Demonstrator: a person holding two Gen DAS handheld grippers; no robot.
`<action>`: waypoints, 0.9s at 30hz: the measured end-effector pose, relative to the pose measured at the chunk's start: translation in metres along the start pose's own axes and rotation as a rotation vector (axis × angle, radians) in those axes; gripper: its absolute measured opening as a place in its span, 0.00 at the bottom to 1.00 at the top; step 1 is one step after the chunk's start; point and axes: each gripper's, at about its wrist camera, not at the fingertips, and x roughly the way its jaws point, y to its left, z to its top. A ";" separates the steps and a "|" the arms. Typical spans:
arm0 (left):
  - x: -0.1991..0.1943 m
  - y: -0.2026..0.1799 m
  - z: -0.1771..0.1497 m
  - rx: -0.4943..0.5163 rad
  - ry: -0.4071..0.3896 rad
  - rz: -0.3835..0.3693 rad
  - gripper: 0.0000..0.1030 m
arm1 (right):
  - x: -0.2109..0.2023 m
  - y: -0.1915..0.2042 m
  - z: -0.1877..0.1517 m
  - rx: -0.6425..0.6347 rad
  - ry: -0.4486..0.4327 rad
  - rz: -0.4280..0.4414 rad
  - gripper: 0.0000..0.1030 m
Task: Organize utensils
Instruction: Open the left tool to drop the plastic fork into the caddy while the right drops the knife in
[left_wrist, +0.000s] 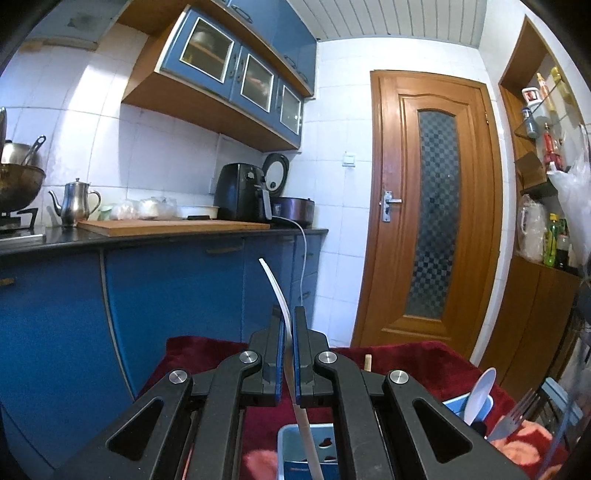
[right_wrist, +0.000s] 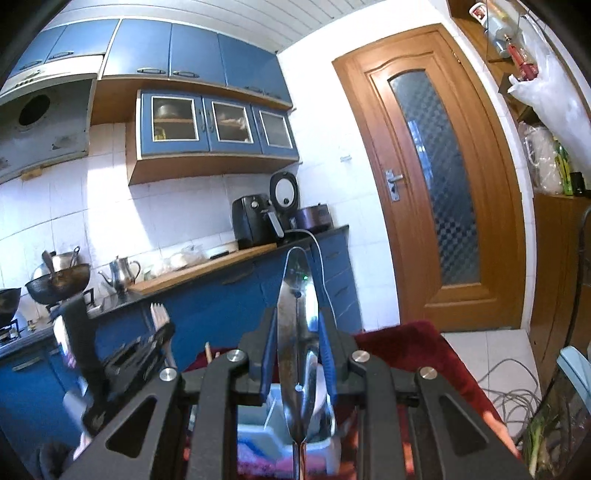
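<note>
The left gripper (left_wrist: 289, 354) has its fingers pinched on a thin white utensil (left_wrist: 277, 291) above a blue holder (left_wrist: 286, 439); the right gripper's (right_wrist: 297, 354) fingers clamp a steel spoon (right_wrist: 297, 314).

Blue cabinets (left_wrist: 236, 70), white tiled wall (left_wrist: 166, 155), wooden door (left_wrist: 436, 206).
</note>
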 end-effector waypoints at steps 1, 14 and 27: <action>0.000 0.000 -0.002 0.000 0.001 -0.001 0.03 | 0.006 0.000 0.002 0.003 -0.015 -0.004 0.23; 0.006 0.004 -0.020 -0.007 0.043 -0.012 0.03 | 0.064 0.005 -0.008 -0.033 -0.113 -0.072 0.23; 0.009 0.002 -0.025 -0.011 0.092 -0.040 0.04 | 0.068 0.003 -0.030 -0.023 -0.005 -0.016 0.30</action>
